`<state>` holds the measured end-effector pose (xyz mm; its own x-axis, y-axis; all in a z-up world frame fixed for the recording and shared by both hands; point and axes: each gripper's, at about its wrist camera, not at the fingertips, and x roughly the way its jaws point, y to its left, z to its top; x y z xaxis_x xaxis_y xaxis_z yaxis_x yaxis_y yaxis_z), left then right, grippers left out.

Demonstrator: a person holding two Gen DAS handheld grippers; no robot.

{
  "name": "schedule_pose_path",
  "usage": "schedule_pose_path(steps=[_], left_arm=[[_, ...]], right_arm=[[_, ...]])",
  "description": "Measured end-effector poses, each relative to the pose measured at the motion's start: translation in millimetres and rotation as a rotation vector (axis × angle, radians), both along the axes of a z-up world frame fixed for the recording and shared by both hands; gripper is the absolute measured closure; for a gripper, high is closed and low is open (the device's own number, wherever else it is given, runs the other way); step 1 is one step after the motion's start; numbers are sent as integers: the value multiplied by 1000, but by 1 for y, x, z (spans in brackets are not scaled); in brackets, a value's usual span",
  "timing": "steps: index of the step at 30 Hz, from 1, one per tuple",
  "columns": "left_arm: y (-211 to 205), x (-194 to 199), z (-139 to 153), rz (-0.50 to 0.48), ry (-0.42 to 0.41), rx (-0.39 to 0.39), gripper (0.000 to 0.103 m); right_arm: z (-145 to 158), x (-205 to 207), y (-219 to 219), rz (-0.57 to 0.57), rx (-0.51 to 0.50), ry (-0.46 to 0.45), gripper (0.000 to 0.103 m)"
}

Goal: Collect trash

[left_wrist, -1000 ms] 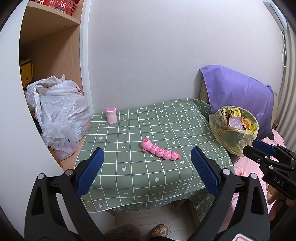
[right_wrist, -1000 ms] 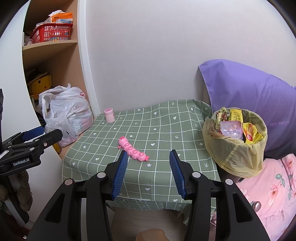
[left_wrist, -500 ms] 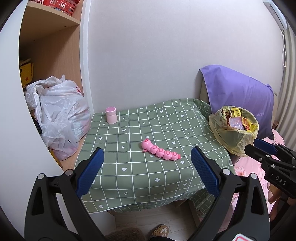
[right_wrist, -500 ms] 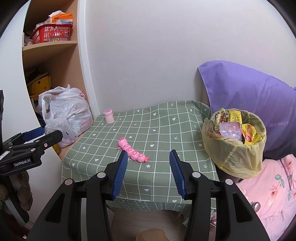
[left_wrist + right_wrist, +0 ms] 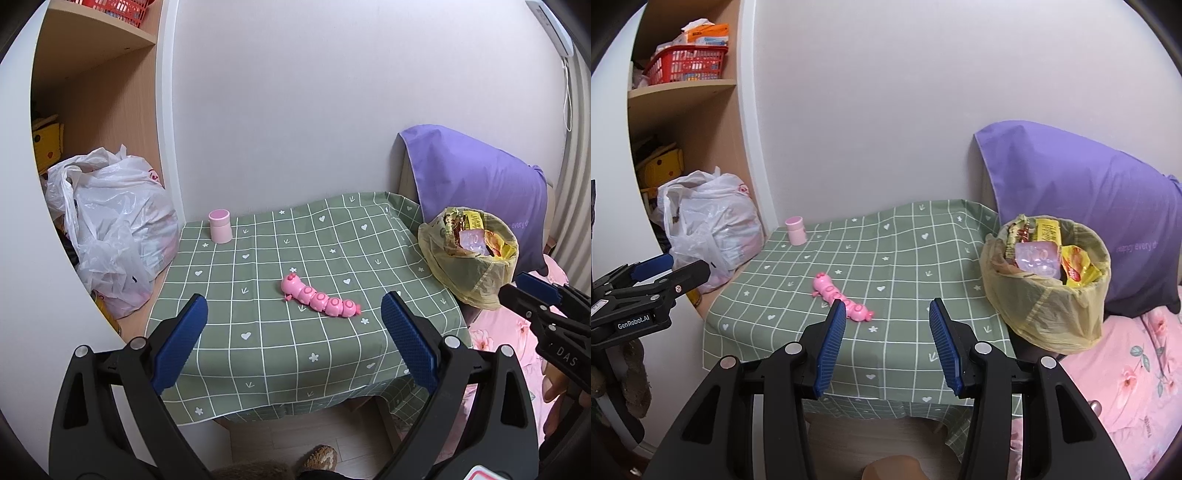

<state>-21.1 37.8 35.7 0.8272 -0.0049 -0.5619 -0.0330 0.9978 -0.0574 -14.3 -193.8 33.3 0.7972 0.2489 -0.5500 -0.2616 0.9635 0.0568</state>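
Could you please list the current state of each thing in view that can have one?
Left gripper: open, empty.
Right gripper: open, empty.
Yellow-lined trash bin: open, nearly full of wrappers.
Pink plastic caterpillar toy: lying on the tablecloth.
Small pink cup: upright.
White plastic bag: stuffed, bulging.

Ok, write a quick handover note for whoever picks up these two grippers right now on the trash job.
Left gripper: open, empty, held short of the table's near edge.
Right gripper: open, empty, also short of the table.
Trash bin: yellow liner, standing at the table's right edge against the purple pillow, already full of wrappers.
On the green checked tablecloth: pink caterpillar toy in the middle, pink cup at the far left corner; no loose trash visible there.
Left: white plastic bag on the shelf; whether it is trash I can't tell.
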Motion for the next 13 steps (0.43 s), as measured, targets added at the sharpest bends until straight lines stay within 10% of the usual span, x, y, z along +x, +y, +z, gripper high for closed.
schedule_pose_path(steps=[13], left_arm=[[33, 86, -50, 75, 106, -61, 13]], right_arm=[[-24, 64, -11, -27, -21, 66, 56]])
